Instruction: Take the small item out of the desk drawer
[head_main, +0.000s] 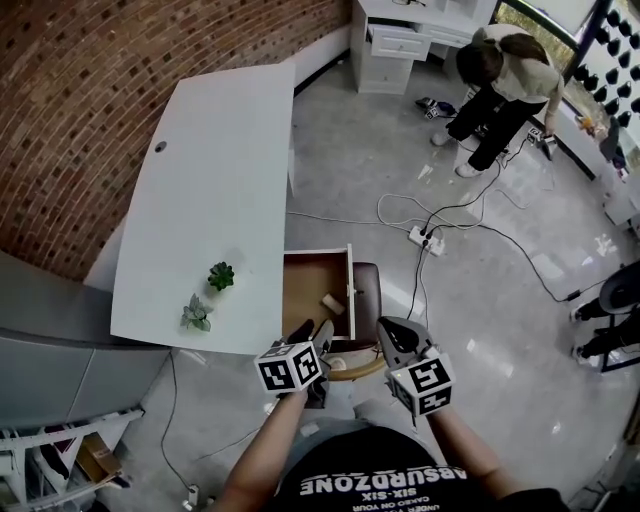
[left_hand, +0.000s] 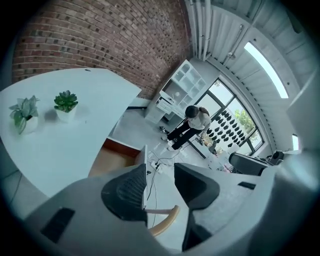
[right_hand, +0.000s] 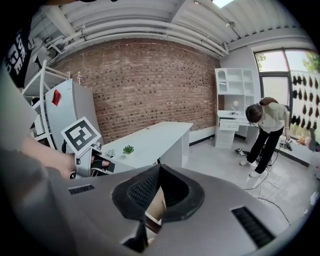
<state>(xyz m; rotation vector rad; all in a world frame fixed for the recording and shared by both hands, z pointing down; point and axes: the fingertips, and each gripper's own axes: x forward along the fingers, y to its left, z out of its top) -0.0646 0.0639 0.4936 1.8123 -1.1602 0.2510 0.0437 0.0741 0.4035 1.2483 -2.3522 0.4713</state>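
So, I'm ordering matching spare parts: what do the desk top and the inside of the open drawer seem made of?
The desk top looks like white laminate or painted board: even colour, smooth matte face, no visible grain. The drawer has white sides but a tan-brown floor, probably bare wood or fibreboard; grain is too small to tell.
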